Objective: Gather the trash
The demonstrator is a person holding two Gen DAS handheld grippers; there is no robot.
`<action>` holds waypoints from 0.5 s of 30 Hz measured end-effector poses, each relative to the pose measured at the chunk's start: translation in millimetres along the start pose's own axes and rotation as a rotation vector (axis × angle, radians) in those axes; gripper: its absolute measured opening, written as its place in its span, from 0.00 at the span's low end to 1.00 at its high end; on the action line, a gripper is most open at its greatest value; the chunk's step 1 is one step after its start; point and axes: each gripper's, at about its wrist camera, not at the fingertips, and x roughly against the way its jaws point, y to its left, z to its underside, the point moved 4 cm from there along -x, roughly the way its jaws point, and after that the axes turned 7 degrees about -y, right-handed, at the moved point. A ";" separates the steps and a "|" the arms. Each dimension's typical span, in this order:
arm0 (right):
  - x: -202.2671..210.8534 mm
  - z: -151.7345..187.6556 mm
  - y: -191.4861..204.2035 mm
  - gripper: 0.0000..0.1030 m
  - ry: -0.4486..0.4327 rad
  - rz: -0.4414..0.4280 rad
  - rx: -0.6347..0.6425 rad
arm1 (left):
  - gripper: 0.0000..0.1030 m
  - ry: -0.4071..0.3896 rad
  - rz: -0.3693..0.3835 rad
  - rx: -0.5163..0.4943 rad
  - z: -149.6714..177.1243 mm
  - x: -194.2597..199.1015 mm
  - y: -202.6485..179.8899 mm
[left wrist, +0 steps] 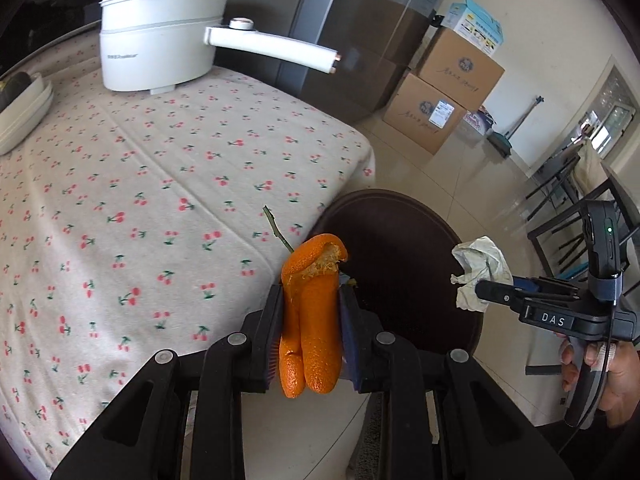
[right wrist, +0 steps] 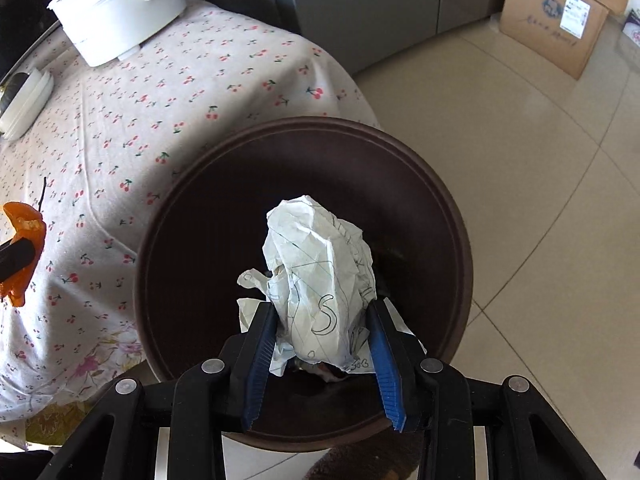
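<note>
cherry-print cloth (left wrist: 132, 184) covers the table, running right up to its rounded corner, and a white pot (left wrist: 160, 36) sits at the far end with its long handle jutting out past the edge. stacked white dishes (left wrist: 20, 108) sit at the left rim. beyond the table, a grey fridge (left wrist: 360, 20), cardboard boxes (left wrist: 444, 96) stacked by the wall, pale tiled floor (right wrist: 540, 200) wide open to the right.

just off the table corner, a dark round bin (right wrist: 440, 184), mouth up, rim tucked against the hanging cloth. a thin stem (left wrist: 276, 228) lies on the cloth near that edge.

left gripper (left wrist: 310, 296) is pinching the orange peel (left wrist: 312, 312) tight between both pads, held over the table's edge beside the bin. right gripper (right wrist: 322, 312) is clamped on the crumpled paper (right wrist: 320, 272), scribbled with ink, hanging right over the bin's mouth. the two grippers are well apart.
</note>
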 end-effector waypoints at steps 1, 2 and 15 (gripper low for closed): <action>-0.3 0.1 -4.2 0.42 0.002 0.003 -0.008 | 0.27 0.003 0.015 -0.011 0.5 -6.2 -8.0; -0.6 0.3 -7.9 0.43 0.003 0.004 -0.016 | 0.27 0.007 0.027 -0.023 1.2 -12.4 -15.2; -4.2 -8.2 -39.1 0.68 0.004 0.036 -0.073 | 0.96 0.041 -0.085 0.001 2.1 -49.5 -8.9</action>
